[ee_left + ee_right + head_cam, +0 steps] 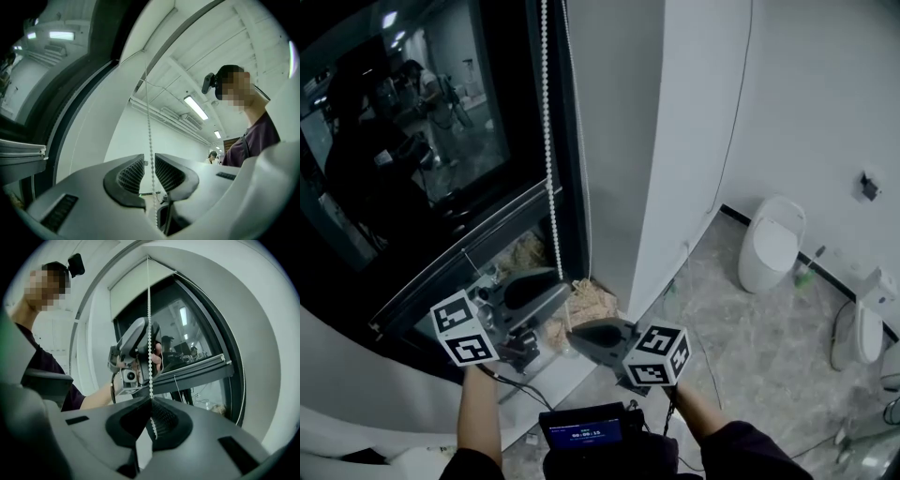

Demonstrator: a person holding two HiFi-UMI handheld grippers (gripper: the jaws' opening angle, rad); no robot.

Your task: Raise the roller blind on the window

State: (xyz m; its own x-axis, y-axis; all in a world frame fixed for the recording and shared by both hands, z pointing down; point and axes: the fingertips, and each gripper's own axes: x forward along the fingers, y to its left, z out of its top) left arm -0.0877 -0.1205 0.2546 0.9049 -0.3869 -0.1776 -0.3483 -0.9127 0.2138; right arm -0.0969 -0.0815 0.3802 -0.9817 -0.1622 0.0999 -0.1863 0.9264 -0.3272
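Right gripper (151, 401) clenched on the bead chain (149, 310), which hangs beside the window (574, 187). Left gripper (149, 161) released, chain loose between its jaws. Best to clamp the left high before the right lets go, then pull straight down.

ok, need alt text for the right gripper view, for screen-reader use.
Right tongs shut on a white bead chain that runs straight up to the top of a dark window. Further up the same chain, a hand holds the left tongs at it, with the person's arm reaching in from the left.
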